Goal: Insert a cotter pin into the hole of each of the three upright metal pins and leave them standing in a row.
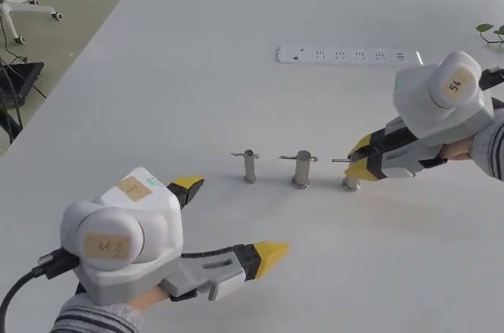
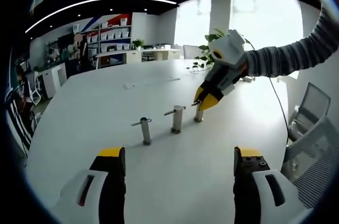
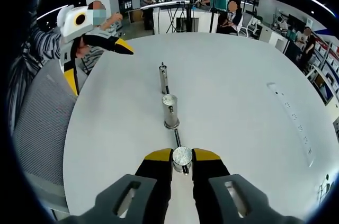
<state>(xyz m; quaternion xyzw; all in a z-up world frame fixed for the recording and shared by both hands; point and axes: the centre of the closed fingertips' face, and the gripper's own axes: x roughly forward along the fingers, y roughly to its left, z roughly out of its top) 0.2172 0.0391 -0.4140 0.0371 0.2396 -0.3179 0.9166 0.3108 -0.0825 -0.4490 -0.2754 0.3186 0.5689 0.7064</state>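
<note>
Three short silver metal pins stand upright in a row on the white tabletop (image 1: 157, 97), near each other but not touching. Left pin (image 1: 250, 169) and middle pin (image 1: 302, 172) each carry a thin wire cotter through the top, sticking out sideways: left cotter pin (image 1: 241, 155), middle cotter pin (image 1: 293, 158). Right pin (image 1: 351, 184): base shows in head view, top hidden behind the right gripper (image 1: 358, 160). A third cotter pin (image 1: 340, 160) pokes out at its head twd the middle pin; can't tell if it's fully through the hole.

Right gripper, grey-white body w/ black-and-yellow jaws: in the right gripper view the jaws are clamped onto the right pin's round head, yellow tips touching it on both sides. The other two pins line up beyond it.

Left gripper (image 1: 232, 219), same build: jaws spread wide, nothing btwn them, over bare table on the near side of the row, apart from all pins.

White power strip (image 1: 346, 55) lies farther back on the table, well apart from the row.
</note>
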